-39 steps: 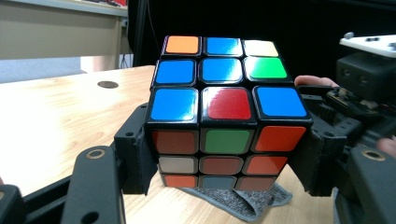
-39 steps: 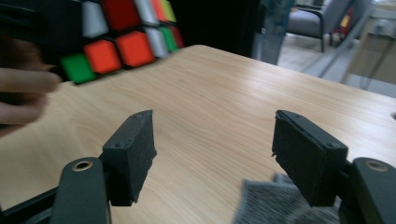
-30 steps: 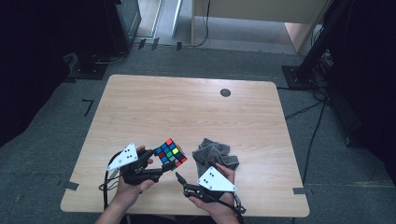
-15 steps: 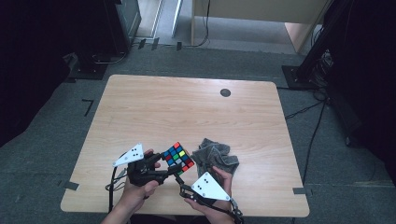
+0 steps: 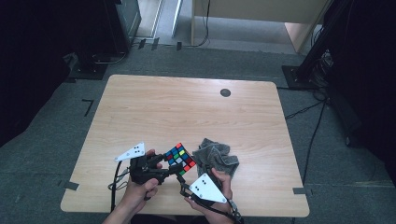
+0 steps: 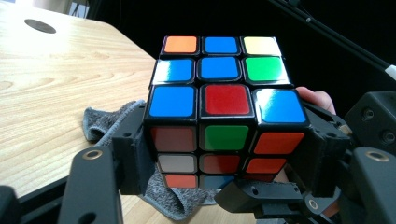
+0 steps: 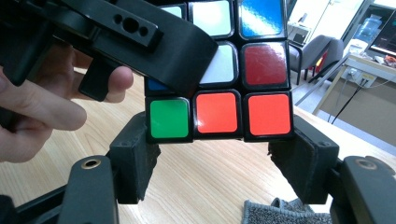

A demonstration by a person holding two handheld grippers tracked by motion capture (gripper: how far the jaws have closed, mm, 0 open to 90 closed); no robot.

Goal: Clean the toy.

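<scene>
Rubik's cube (image 5: 179, 158) sits clamped in the left gripper (image 5: 163, 169); the right gripper (image 5: 183, 182) has just been closing half-wide jaws around its bottom layer, from below

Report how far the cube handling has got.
Done: the cube is off the table, clamped in the left tongs, with the grey cloth lying beside it. In hand: the right tongs have just been closing around the cube's bottom layer; whether their pads press yet I cannot tell. Left: the colours are mixed on every face in view, so any turning or wiping is not finished.
</scene>
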